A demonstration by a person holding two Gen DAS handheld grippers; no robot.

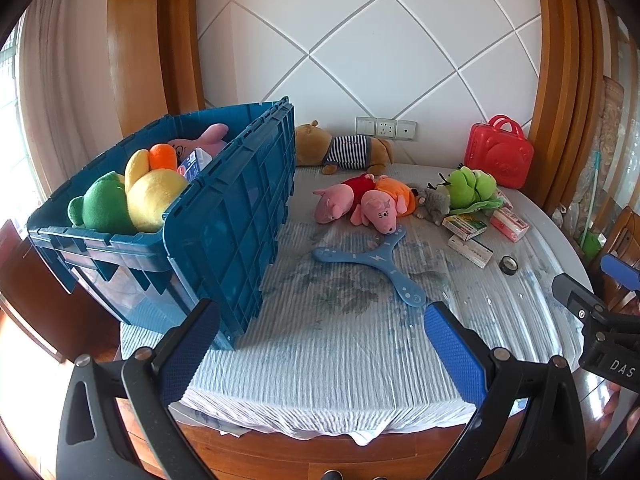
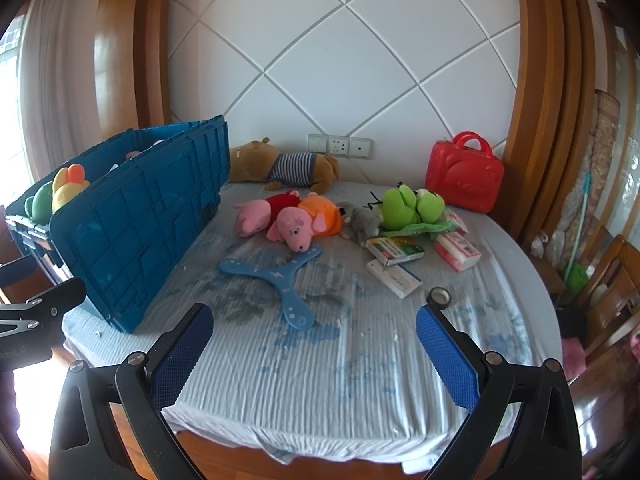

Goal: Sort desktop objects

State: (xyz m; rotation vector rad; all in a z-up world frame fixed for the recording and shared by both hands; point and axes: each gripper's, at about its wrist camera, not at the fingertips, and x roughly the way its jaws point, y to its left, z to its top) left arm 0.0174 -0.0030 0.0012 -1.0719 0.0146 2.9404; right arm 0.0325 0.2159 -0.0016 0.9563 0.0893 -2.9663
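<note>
Both my grippers, left gripper (image 1: 322,344) and right gripper (image 2: 314,346), gape empty at frame bottom. Blue plastic crate (image 1: 224,216) at left holds some plush; pink pig plushes (image 2: 288,220), blue three-armed boomerang (image 2: 276,276), medicine boxes (image 2: 394,252) mid-frame remain on counter.

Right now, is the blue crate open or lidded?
Open: the blue crate has no lid across its top, and plush toys show above its rim.

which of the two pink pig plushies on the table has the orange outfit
The pink pig plush nearer the grippers, its snout by the blue three-armed boomerang. The other pink pig plush, behind it toward the blue plastic crate, wears red.
</note>
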